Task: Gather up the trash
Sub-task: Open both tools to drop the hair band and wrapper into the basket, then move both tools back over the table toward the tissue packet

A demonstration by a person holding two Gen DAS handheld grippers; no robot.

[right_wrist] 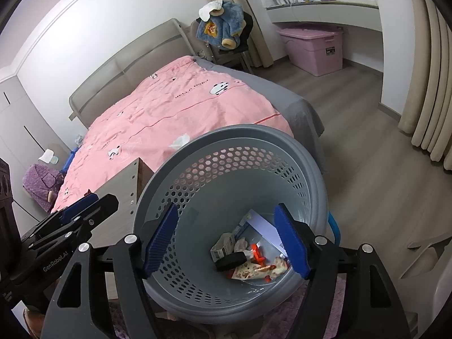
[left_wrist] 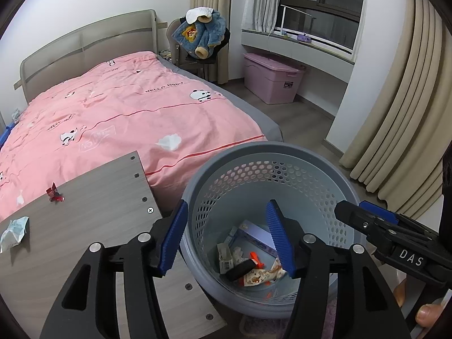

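Observation:
A grey perforated waste basket stands on the floor by the bed; it also shows in the right wrist view. Inside lie wrappers, a small box and a black item. My left gripper is open and empty above the basket's near rim. My right gripper is open and empty over the basket. A red wrapper scrap and a crumpled tissue lie on the grey wooden table. A white tissue lies on the pink bed.
The pink quilt covers the bed behind the table. A chair with a blue jacket stands by the headboard. A pink storage box sits under the window sill. Beige curtains hang at the right.

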